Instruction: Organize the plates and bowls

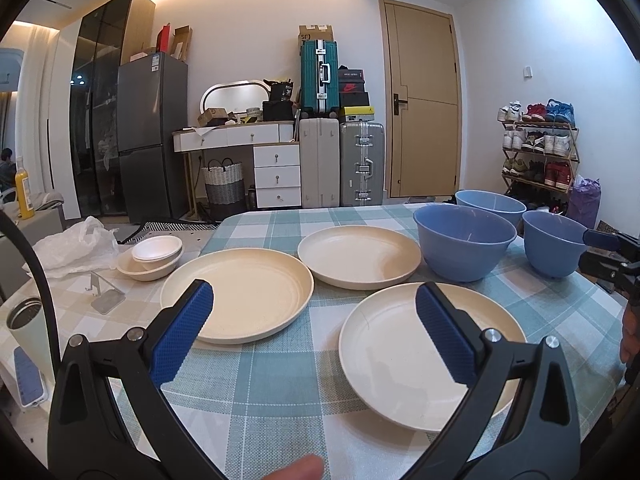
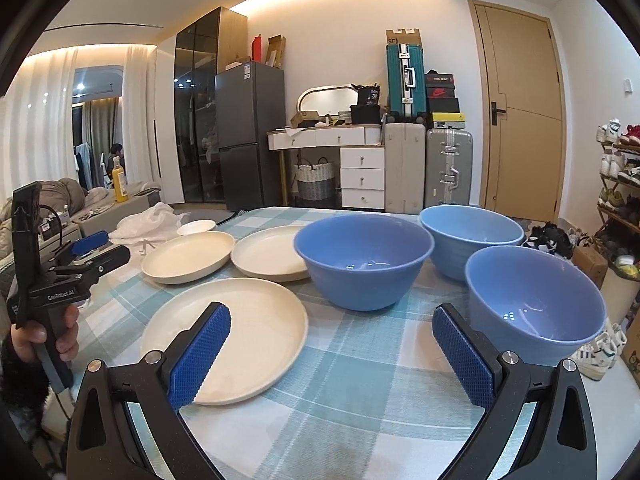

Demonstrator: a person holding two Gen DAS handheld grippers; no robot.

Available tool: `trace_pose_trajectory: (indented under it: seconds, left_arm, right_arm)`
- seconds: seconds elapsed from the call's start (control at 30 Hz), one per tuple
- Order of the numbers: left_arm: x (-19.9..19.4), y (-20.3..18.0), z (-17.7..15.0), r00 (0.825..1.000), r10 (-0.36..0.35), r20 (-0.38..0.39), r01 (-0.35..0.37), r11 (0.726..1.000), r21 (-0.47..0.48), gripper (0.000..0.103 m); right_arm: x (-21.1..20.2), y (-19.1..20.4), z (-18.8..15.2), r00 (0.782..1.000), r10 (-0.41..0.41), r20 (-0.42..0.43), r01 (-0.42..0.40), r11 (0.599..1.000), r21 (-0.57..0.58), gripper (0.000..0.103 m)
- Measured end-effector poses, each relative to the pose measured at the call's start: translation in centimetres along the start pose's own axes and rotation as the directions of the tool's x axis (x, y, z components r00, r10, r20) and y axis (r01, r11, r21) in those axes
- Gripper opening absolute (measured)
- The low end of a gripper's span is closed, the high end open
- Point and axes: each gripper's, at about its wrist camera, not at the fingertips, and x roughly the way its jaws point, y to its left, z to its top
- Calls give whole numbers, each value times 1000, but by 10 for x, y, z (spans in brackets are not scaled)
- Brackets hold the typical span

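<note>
Plates and bowls are spread over a table covered by a checked cloth (image 2: 360,364). Three cream plates are set in a loose triangle on the left half: a near plate (image 1: 404,344), a left plate (image 1: 244,292) and a far plate (image 1: 356,254), none touching. Three blue bowls stand upright on the right half: a middle bowl (image 2: 362,258), a far bowl (image 2: 472,236) and a near bowl (image 2: 536,300), close together. Beyond the left plate, a small white bowl (image 1: 157,249) is nested in a cream bowl (image 1: 146,268), beside a crumpled plastic bag (image 1: 76,246).

The left gripper (image 1: 314,304) is held released above the cloth, its jaws wide apart and nothing between them. The right gripper (image 2: 332,330) is likewise spread open and empty, framed between the near plate and the near bowl.
</note>
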Motion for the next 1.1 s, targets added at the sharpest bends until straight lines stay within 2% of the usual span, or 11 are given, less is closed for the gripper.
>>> trace_pose_trajectory:
  seconds: [0.13,0.33,0.7,0.9,1.1]
  left_arm:
    - [-8,1,13,1000,-4,-11,4,1000,6,101]
    - [-25,6,27,999,28,-32,-28,1000,13,101]
    - [-37,48,46,994,82,-69,-84,996,-36,101]
    - [-19,74,47,978,134,-161,-141,989,-34,101]
    - [12,98,44,956,145,-254,-173,980,-95,101]
  right_arm:
    - [1,13,11,999,27,-18,-26,1000,9,103]
    - [5,34,36,998,61,-33,-61,998,14,103]
    - [35,65,72,991,82,-107,-79,996,35,103]
    - [61,77,88,985,112,-133,-101,991,85,103]
    - [89,98,102,975,155,-161,-138,984,113,103]
